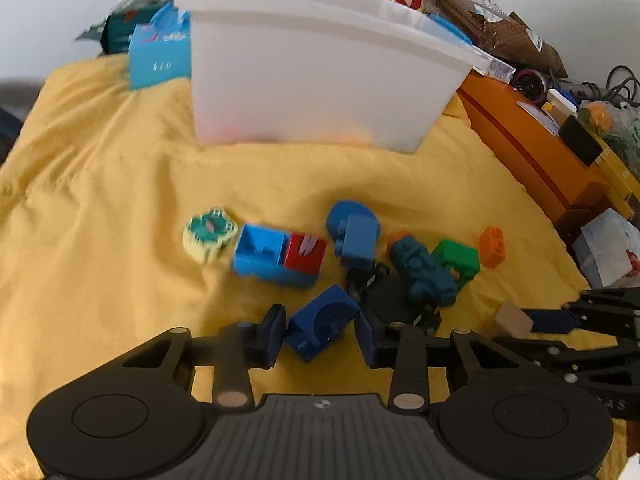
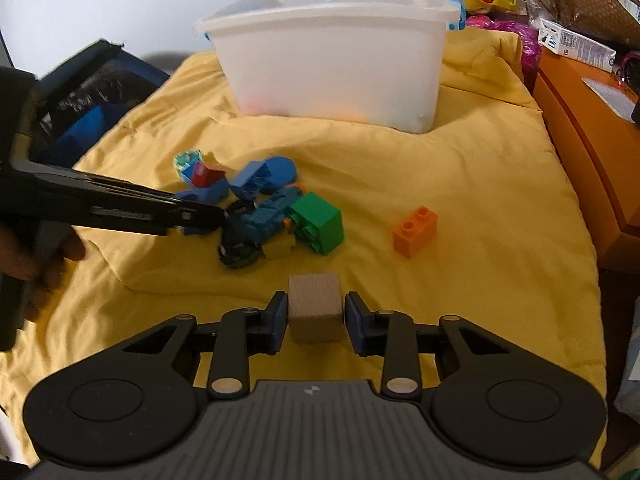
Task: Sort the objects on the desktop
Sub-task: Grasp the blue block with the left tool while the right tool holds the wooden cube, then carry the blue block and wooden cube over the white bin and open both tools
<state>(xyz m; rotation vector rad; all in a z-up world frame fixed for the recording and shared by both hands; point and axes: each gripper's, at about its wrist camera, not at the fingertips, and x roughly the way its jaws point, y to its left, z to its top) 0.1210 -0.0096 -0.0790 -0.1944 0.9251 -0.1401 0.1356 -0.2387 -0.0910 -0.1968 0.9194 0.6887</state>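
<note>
Short of the white bin (image 2: pixel 336 48), the right gripper (image 2: pixel 316 320) jaws pinch a wooden cube (image 2: pixel 315 307) while the left gripper (image 1: pixel 322 330) jaws loosely bracket a blue block (image 1: pixel 320 322), which could slip out or snag the yellow cloth (image 1: pixel 120 184) when lifted.

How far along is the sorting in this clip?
Early to midway. Done: faint orange and pink shapes show through the white bin, so something seems to be inside. In hand: the right claw brackets a wooden cube, and the left claw brackets a dark blue block; neither grip is confirmed. Left: the orange brick, green brick and the rest of the toy pile on the yellow cloth.
</note>
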